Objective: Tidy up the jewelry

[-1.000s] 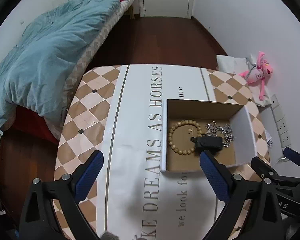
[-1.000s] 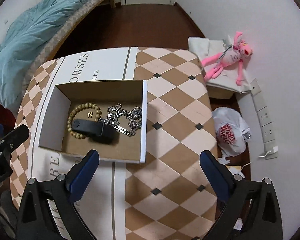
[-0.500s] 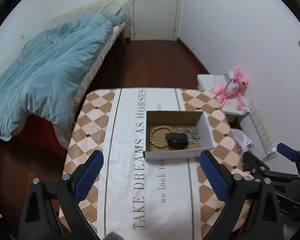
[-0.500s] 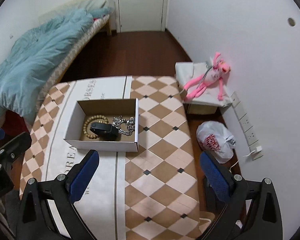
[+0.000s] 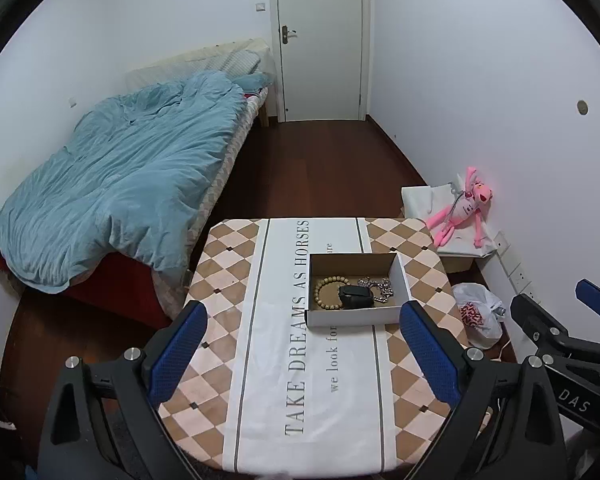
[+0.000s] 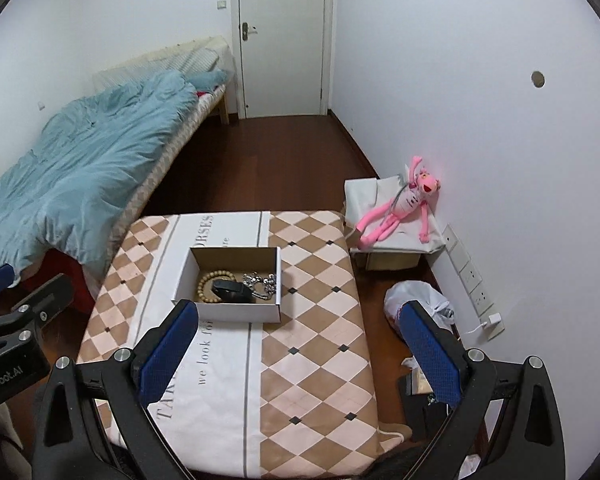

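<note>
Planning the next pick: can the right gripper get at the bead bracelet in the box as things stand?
Probably yes. The box is open-topped, the right gripper is open and empty, nothing lies between. The black case covers part of the bead bracelet; its left side is free.

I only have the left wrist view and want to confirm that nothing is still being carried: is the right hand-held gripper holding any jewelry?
Observer: No. In the right wrist view the right hand-held gripper is open, its fingers wide apart with nothing between them.
Operator: My view shows a cable on the floor by the wall. Where does it go?
Observer: It runs up to a white plug seated in the lowest wall socket.
Operator: Is there anything on the floor at the table's near right corner?
Observer: A dark object lies there. The gripper finger covers too much of it to identify.
</note>
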A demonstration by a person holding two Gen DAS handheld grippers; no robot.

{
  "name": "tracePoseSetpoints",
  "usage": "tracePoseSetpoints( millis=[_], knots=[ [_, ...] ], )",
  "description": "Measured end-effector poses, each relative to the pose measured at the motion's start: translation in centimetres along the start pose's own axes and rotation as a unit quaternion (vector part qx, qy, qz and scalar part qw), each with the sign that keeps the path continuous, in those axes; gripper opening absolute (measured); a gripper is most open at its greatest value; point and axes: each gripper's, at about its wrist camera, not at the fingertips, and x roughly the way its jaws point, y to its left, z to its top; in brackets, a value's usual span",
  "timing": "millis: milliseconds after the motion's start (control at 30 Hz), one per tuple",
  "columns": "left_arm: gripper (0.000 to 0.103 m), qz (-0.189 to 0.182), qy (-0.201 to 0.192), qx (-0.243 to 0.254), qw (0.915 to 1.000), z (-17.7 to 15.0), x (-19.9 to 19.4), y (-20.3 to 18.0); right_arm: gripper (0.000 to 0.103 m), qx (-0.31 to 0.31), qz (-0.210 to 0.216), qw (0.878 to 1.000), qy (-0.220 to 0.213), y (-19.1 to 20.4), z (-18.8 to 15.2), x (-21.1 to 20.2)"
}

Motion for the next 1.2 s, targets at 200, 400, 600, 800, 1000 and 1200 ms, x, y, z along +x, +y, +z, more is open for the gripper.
tracePoseSetpoints(
  millis=[200,400,600,800,1000,1200],
  knots=[
    [0.098,0.000,-0.009,-0.006,0.9999,0.3,-1.8,0.5,0.102,-0.005,0.005,1.000,-0.018,0.4,0.4,-2.7],
    [0.098,0.000,-0.017,-0.008,0.9998,0.5,-2.6,0.8,0.103,-0.001,0.008,1.000,-0.022,0.4,0.8,-3.6],
    [0.098,-0.003,-0.012,-0.009,0.9999,0.6,-2.3,0.8,0.103,0.002,0.001,1.000,-0.019,0.3,1.4,-3.1],
    [0.098,-0.011,0.022,-0.013,0.9996,1.6,0.5,0.5,0.103,0.001,-0.005,1.000,-0.001,0.4,2.2,-0.8],
    [0.098,-0.010,0.058,-0.016,0.9981,2.6,3.5,0.3,0.103,-0.004,-0.007,1.000,0.026,0.9,3.3,2.8],
    [0.098,-0.006,0.083,-0.013,0.9965,3.8,5.9,0.4,0.103,-0.006,-0.004,0.999,0.049,1.3,4.7,5.5]
  ],
)
